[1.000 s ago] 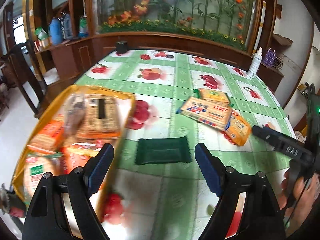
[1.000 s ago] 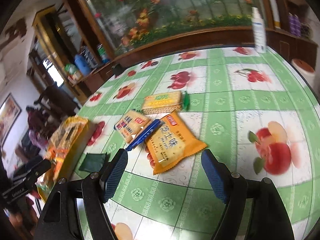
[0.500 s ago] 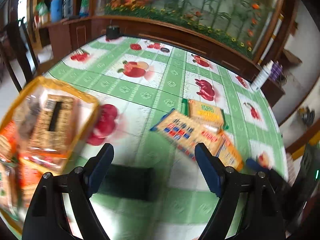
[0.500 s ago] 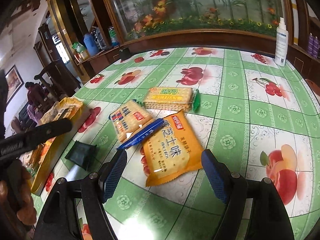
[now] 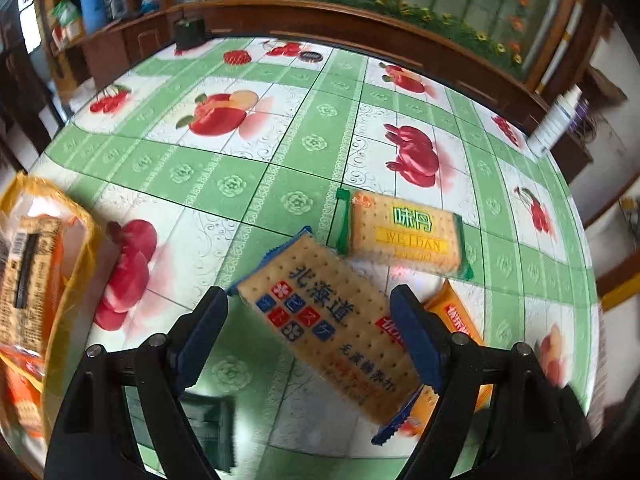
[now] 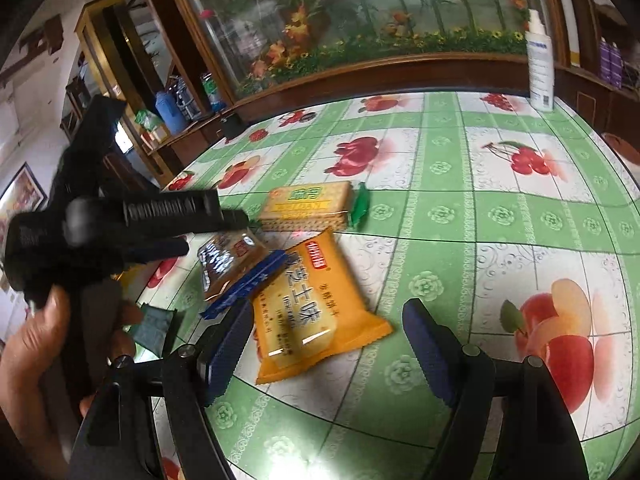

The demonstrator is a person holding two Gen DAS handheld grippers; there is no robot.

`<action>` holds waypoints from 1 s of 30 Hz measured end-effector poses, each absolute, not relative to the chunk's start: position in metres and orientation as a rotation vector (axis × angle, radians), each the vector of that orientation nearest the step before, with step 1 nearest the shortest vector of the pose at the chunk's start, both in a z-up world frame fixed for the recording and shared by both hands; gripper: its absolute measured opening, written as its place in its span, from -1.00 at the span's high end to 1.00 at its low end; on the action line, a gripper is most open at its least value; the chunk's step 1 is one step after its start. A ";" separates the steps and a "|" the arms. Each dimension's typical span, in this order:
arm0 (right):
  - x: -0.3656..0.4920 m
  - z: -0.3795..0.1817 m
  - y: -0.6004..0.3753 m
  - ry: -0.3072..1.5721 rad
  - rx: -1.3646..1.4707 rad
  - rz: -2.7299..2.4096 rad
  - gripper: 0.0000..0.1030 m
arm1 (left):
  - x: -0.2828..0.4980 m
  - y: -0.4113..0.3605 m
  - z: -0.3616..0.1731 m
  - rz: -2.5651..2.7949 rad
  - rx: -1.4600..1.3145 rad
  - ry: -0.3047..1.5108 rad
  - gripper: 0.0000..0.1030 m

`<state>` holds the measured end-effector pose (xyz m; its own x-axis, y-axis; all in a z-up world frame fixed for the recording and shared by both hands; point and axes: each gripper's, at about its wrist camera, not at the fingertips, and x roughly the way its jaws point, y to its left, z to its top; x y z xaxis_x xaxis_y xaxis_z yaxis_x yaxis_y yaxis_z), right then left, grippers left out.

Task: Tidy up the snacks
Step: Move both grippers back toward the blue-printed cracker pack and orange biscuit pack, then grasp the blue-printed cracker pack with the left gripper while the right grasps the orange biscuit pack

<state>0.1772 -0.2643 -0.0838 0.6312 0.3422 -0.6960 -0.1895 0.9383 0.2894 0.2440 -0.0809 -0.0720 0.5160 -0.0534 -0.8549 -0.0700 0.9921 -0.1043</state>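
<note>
Left tongs (image 5: 308, 328) spread wide above the blue pack (image 5: 332, 328), pads on either side of it, not touching, nothing gripped. Blue pack flat on the worktop (image 5: 280, 152), slanted, one end overlapping the orange pack (image 6: 308, 312), other end just beside the green pack (image 5: 404, 232). Green pack farther back, flat, green sealed ends showing. Orange pack mostly hidden in the left view behind the blue pack and a tong finger; in the right view plainly seen, lying face up. Right tongs (image 6: 328, 344) also open and empty, hovering over the near edge of the orange pack. Yellow bag (image 5: 40, 280) of snacks at the worktop's left edge, well apart from the three packs. Dark green cloth (image 5: 208, 428) near the left tongs' base, blurred. White bottle (image 6: 540, 68) upright at the far right corner. Hand (image 6: 36, 360) on the left tongs' handle in the right view.
</note>
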 end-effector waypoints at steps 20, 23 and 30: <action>0.197 -0.086 -0.218 0.880 0.013 0.418 -0.72 | 0.241 -0.059 -0.074 0.016 -0.243 1.113 -0.62; 0.200 -0.087 -0.214 0.884 -0.010 0.432 -0.75 | 0.246 -0.059 -0.080 0.031 -0.292 1.120 -0.63; 0.197 -0.088 -0.205 0.876 -0.106 0.489 -0.78 | 0.262 -0.055 -0.086 0.065 -0.396 1.176 -0.63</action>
<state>0.1973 -0.2046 -0.0883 0.5380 0.3675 -0.7587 -0.4527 0.8851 0.1077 0.2616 -0.0546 -0.0865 0.3914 -0.1547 -0.9071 -0.2541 0.9293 -0.2681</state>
